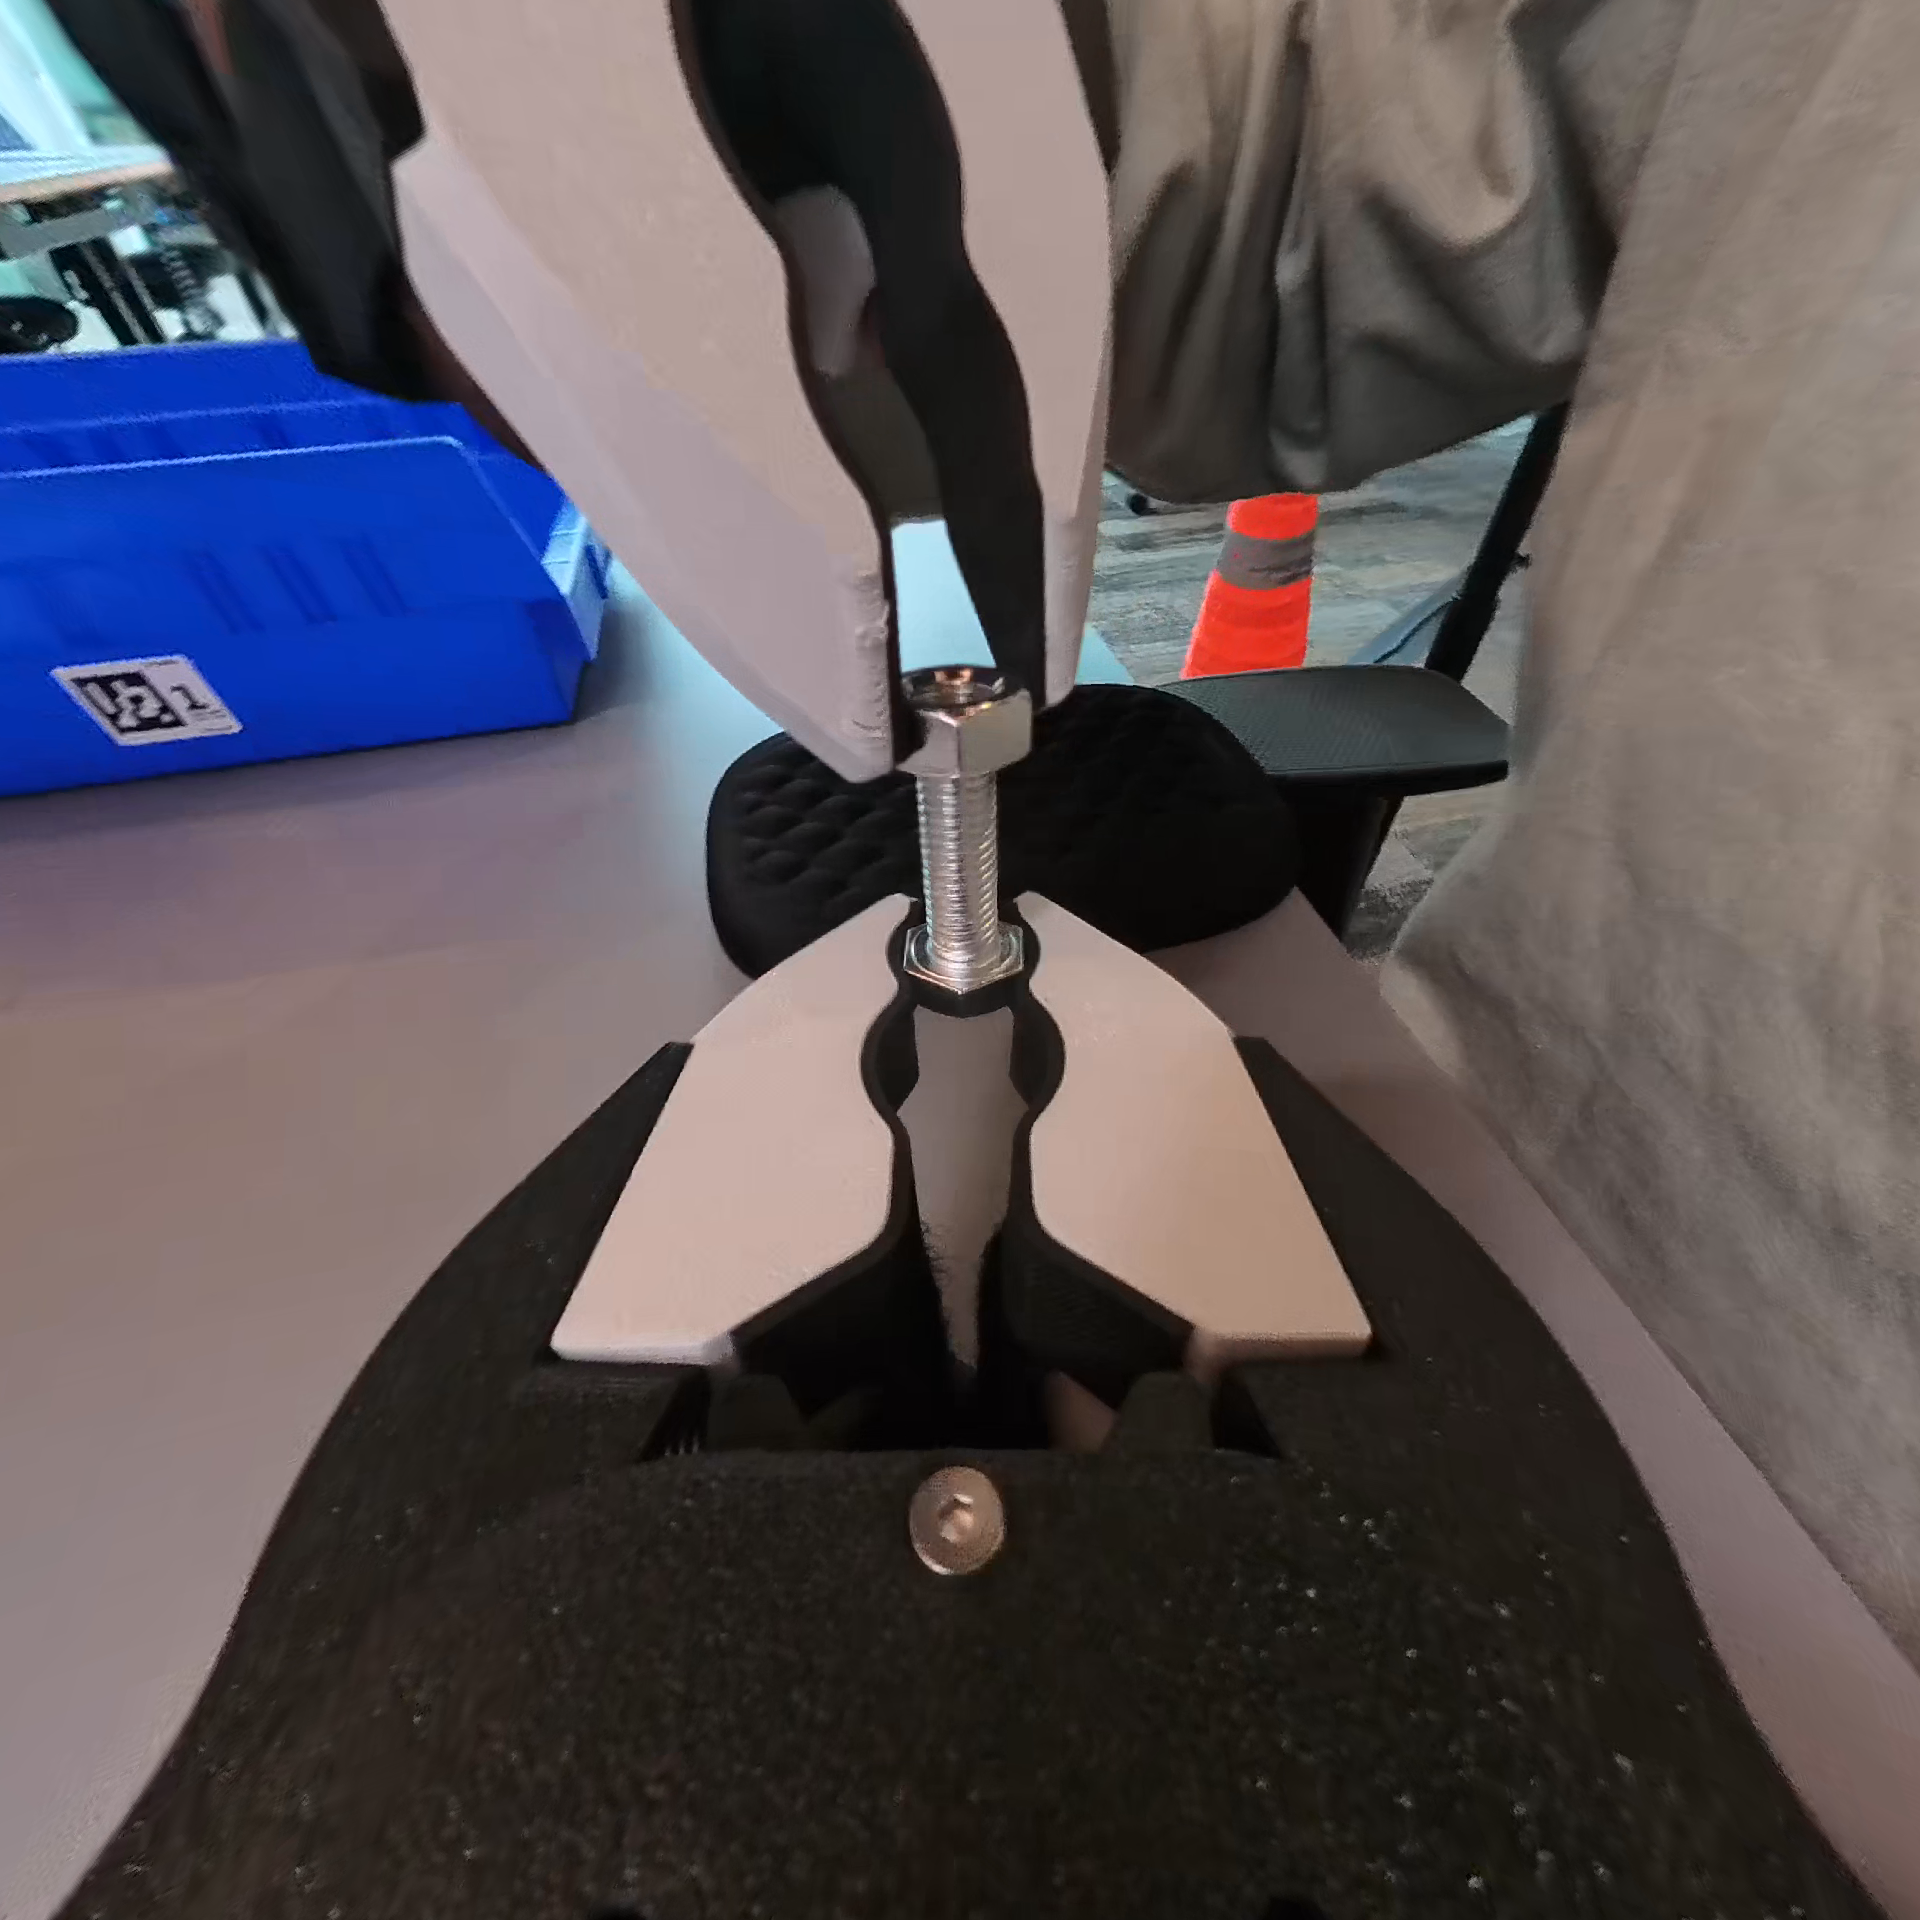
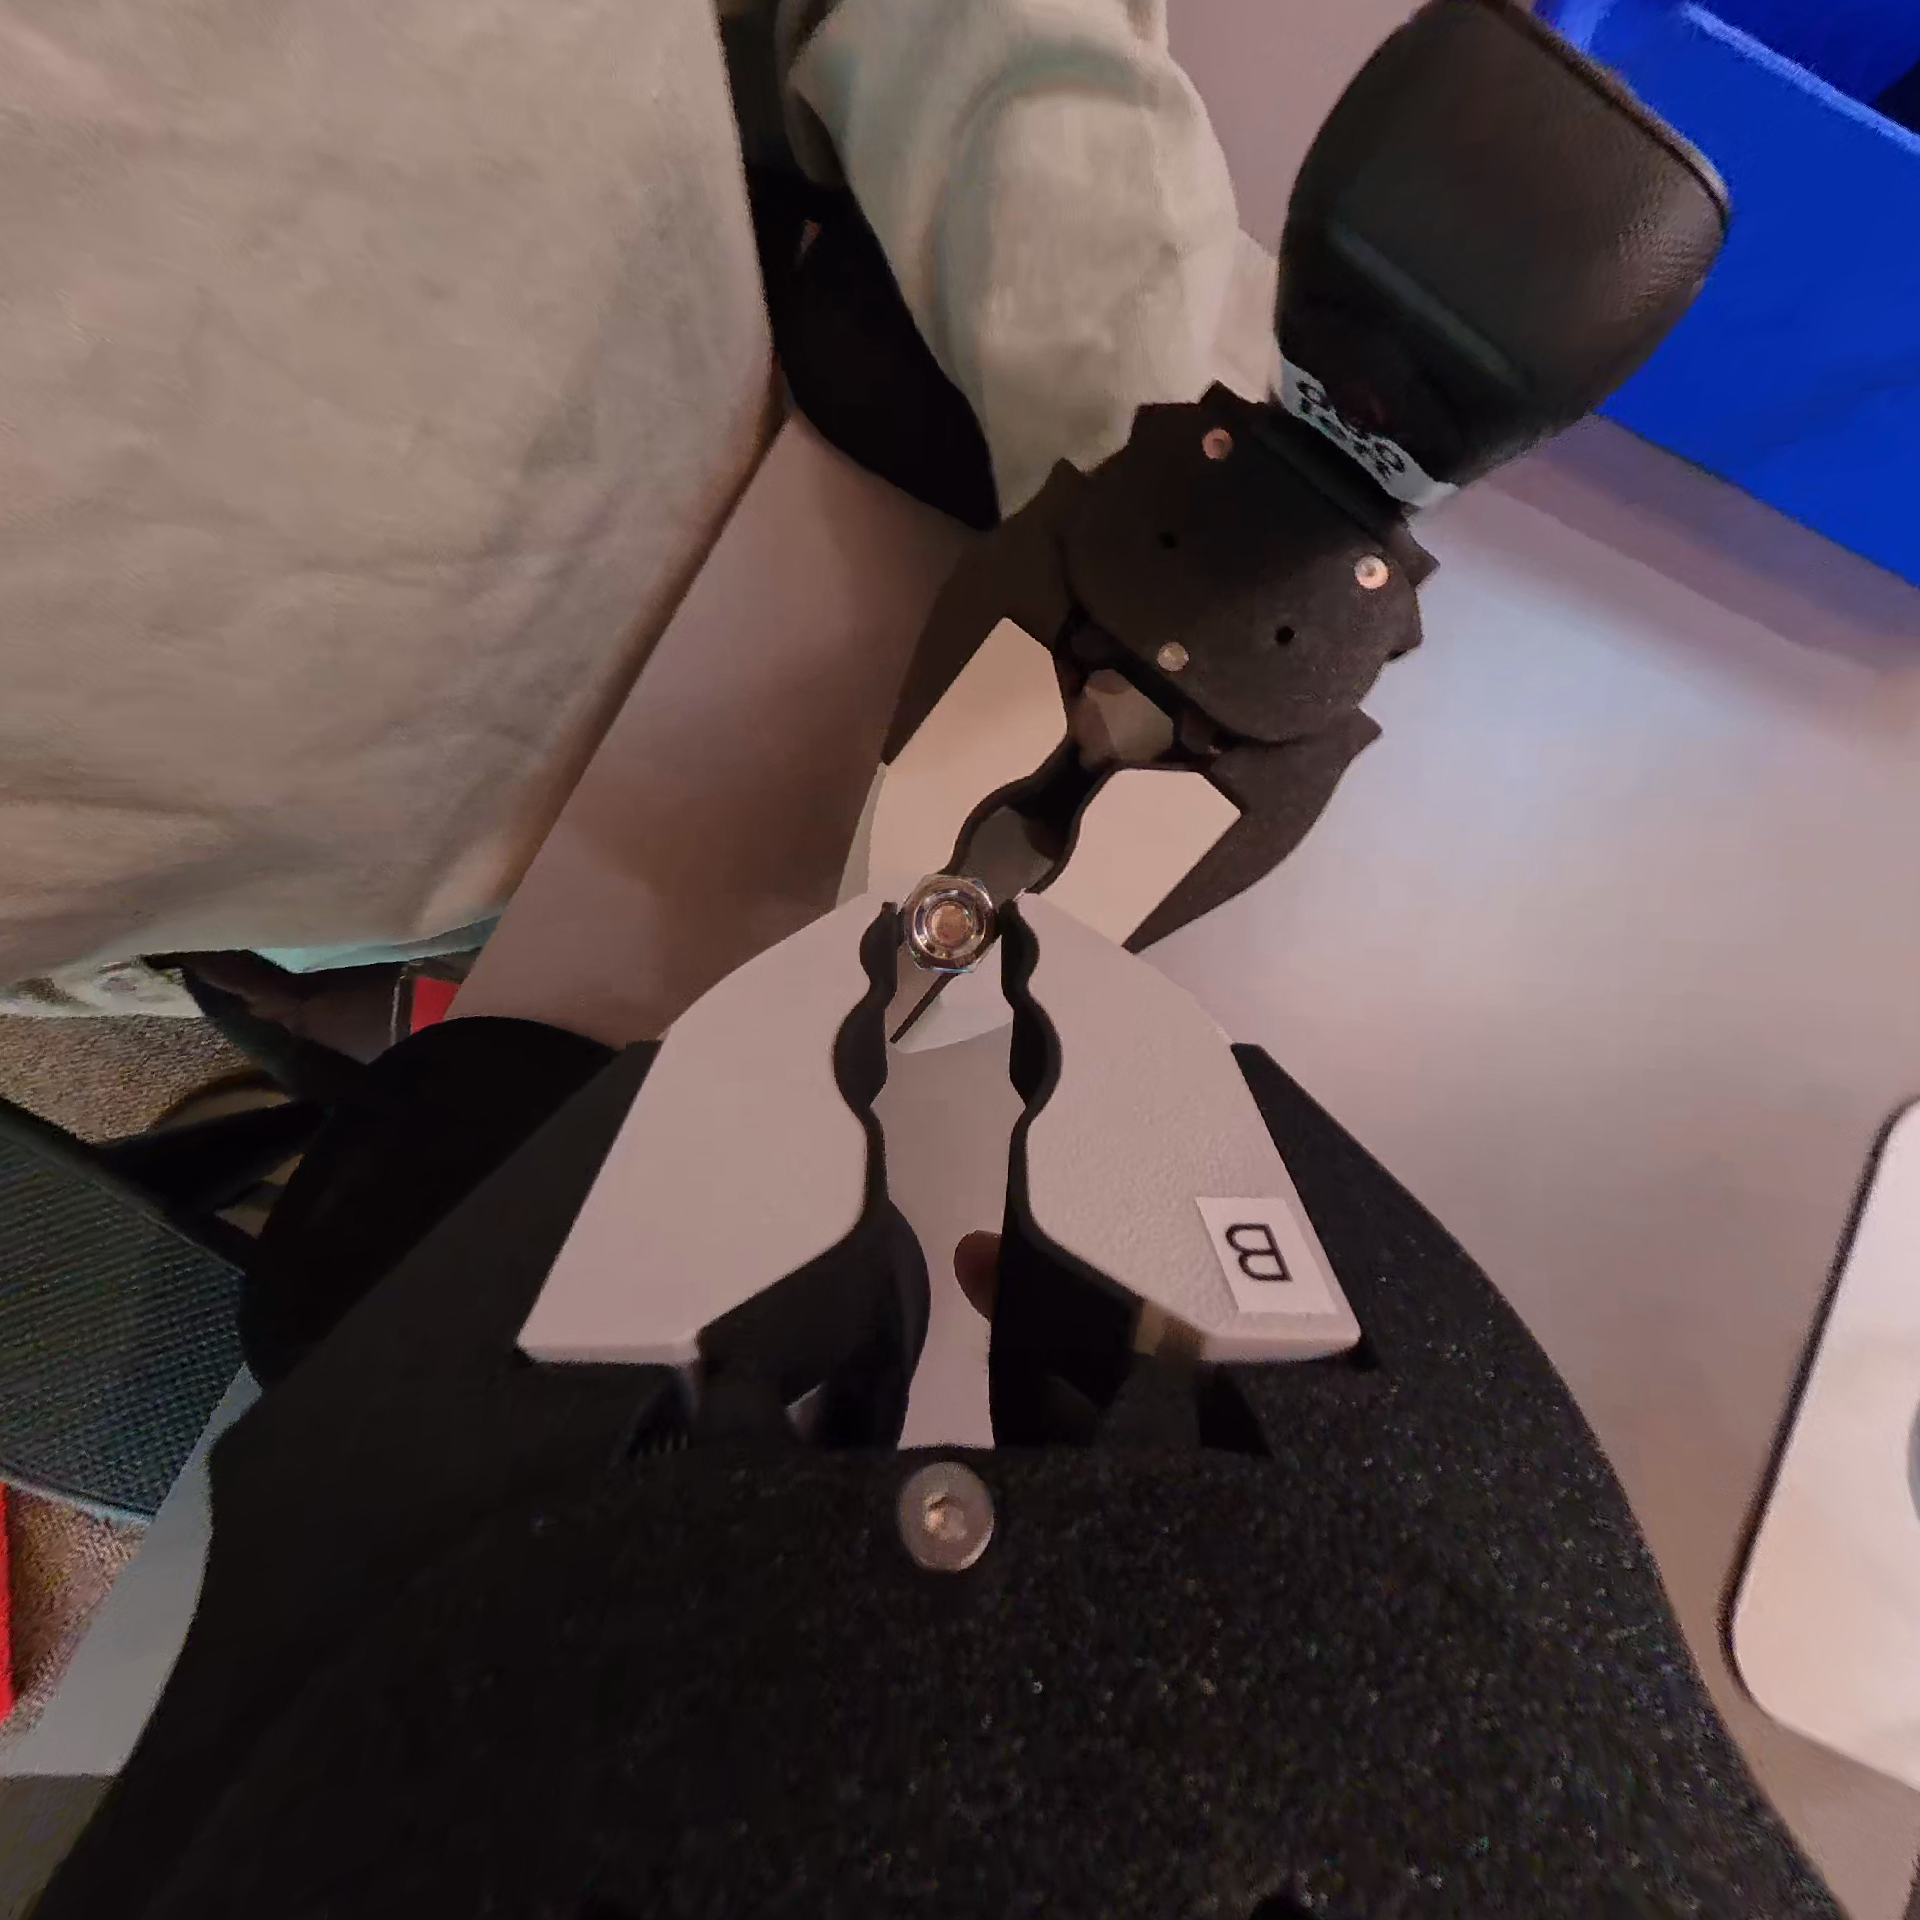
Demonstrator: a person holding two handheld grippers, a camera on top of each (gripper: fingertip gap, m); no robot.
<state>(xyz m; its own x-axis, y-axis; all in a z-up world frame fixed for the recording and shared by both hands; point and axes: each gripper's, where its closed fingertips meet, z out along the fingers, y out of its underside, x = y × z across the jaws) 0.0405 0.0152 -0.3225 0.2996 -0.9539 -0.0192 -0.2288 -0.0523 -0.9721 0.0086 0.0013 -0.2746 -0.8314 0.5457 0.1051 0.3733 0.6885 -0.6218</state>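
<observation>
1. Silver, threaded steel fills the middle of the left wrist view: a bolt point(image 1: 957, 831) stands upright above the pale grey table point(image 1: 312, 987), its shaft ribbed with fine threads.
2. The left gripper point(image 1: 964, 961) is clenched on a flat hexagonal nut point(image 1: 966, 956) threaded on the lower shaft; its white fingers point(image 1: 790, 1049) with black wavy inner pads press the nut from both sides.
3. The right gripper point(image 1: 964, 717) comes down from above, its black-lined tips clamped on the bolt's shiny hex head point(image 1: 966, 722).
4. Behind lie a quilted black cushion point(image 1: 1143, 821), a glossy blue plastic bin point(image 1: 281, 582) with a sticker, an orange cone point(image 1: 1252, 592) and a person's grey cloth sleeve point(image 1: 1662, 727).
5. In the right wrist view the bolt head point(image 2: 948, 923) is seen end-on, round and mirror-bright, pinched between the right gripper's point(image 2: 948, 930) black pads point(image 2: 878, 951).
6. Beyond it the left gripper point(image 2: 1003, 883) reaches in from the upper right, its grainy black body studded with 3 small screws, held by a hand in a pale glove point(image 2: 1039, 229).
7. A rounded white tray point(image 2: 1839, 1455) sits at the right edge.
</observation>
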